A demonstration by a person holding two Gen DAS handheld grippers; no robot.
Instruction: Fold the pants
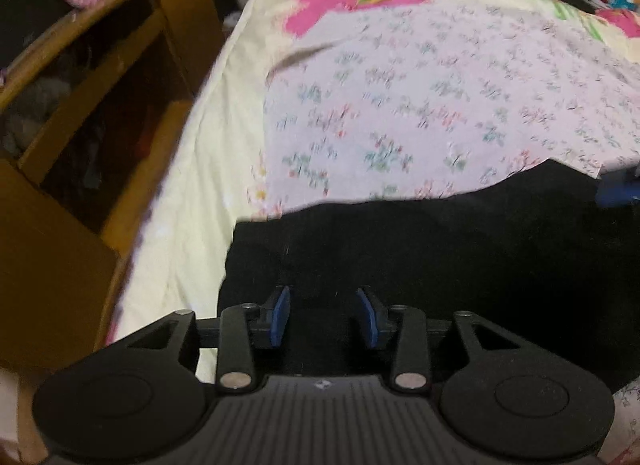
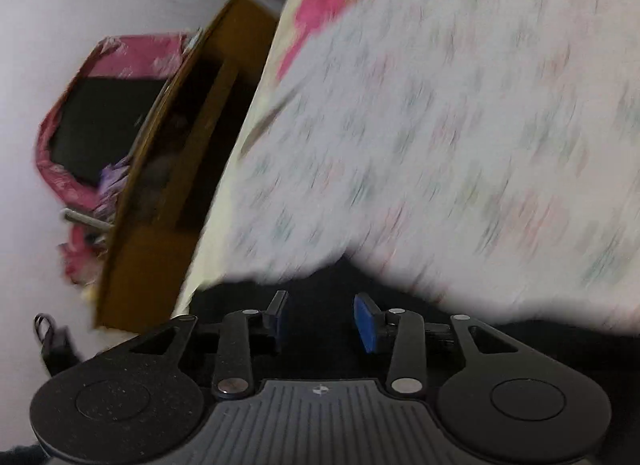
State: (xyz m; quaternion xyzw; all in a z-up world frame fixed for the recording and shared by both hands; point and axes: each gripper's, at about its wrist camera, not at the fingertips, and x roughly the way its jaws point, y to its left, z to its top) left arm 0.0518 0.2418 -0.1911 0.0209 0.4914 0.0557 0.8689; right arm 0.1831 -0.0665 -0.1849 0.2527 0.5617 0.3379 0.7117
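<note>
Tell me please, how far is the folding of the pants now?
Nothing looks folded yet. The black pants lie on the floral sheet. Both the left tongs and right tongs are open over the dark cloth, gripping nothing. Grasping and all folds remain.

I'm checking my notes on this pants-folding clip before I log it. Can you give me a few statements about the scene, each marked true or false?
1. The pants are black. True.
2. The left tongs are shut on the fabric. False: the jaws stand apart, with black cloth showing between them.
3. The pants lie on a floral-print sheet on the bed. True.
4. The right tongs are clamped shut. False: their jaws stand apart too.
5. A brown wooden cabinet stands beside the bed. True.
6. The right wrist view is sharp. False: it is heavily motion-blurred.
</note>
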